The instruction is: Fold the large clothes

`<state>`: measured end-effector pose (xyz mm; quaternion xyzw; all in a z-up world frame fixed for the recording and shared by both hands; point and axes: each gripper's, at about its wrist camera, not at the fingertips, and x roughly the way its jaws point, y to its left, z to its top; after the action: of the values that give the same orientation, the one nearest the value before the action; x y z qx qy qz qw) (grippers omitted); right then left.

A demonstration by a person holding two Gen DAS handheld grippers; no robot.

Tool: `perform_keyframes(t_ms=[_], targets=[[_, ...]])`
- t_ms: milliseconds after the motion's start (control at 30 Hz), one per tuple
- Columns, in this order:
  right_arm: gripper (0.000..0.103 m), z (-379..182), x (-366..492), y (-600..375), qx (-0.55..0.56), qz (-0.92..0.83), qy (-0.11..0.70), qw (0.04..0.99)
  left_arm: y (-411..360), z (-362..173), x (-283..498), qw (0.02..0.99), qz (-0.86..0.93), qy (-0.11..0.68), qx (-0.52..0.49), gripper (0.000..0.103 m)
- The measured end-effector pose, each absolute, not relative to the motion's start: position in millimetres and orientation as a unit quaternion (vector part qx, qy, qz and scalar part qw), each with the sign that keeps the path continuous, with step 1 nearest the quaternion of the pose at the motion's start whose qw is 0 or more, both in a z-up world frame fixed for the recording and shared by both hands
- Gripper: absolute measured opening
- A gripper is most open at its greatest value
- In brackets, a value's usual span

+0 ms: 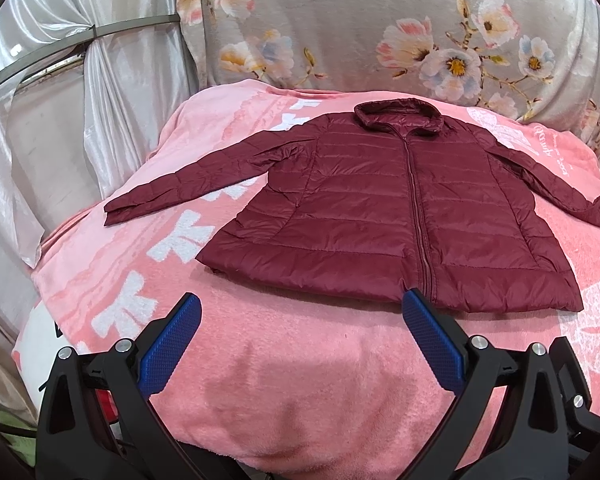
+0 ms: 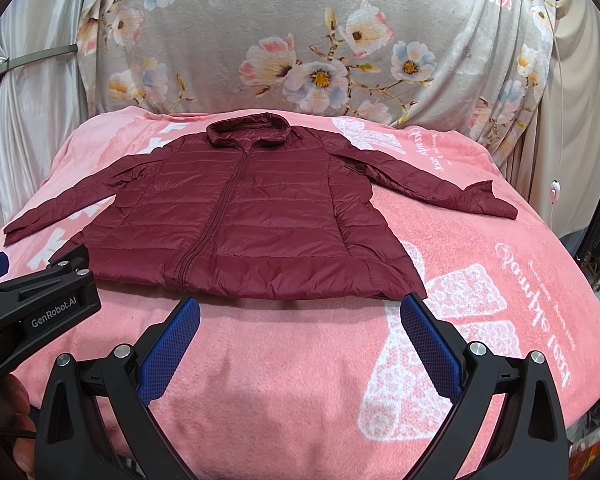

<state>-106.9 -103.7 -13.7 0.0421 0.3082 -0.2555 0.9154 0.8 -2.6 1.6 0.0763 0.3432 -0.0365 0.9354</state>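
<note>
Item: flat maroon quilted puffer jacket (image 1: 400, 208) on pink fleece blanket (image 1: 280, 360); my left gripper (image 1: 300, 312) and right gripper (image 2: 300, 312) gape empty, so I'd pinch both hem corners evenly.

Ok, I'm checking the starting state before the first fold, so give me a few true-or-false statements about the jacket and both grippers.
1. The jacket lies flat with its zipper closed. True.
2. The left gripper is clamped on the hem. False: it is open, holding nothing.
3. Both sleeves are spread out to the sides. True.
4. The jacket rests on a bare wooden table. False: it lies on a pink blanket.
5. The right gripper is open, short of the hem. True.
</note>
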Motion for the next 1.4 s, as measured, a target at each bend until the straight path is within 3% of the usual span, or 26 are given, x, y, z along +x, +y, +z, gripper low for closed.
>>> perform_keyframes(t_ms=[467, 800, 1000, 1267, 1400], targets=[[0.098, -23.6, -101.1, -119.6, 0.052, -0.26, 0.313, 0.912, -4.5, -3.2, 13.3, 0.934, -0.041, 0.348, 0.066, 0.098], [0.098, -27.7, -83.7, -182.3, 0.08, -0.286, 0.308, 0.904, -14.3, -4.8, 45.0, 0.942, -0.032, 0.33, 0.053, 0.098], [0.098, -24.8, -71.4, -272.6, 0.103, -0.344, 0.288, 0.888, -21.1, -6.0, 73.7, 0.939, -0.027, 0.34, 0.044, 0.098], [0.098, -27.6, -76.6, -457.5, 0.254, -0.411, 0.21, 0.85, -35.3, -7.7, 113.5, 0.941, 0.008, 0.333, 0.06, 0.098], [0.098, -33.4, -58.8, -521.3, 0.273, -0.45, 0.197, 0.827, -43.9, -11.1, 130.1, 0.942, 0.015, 0.33, 0.056, 0.098]])
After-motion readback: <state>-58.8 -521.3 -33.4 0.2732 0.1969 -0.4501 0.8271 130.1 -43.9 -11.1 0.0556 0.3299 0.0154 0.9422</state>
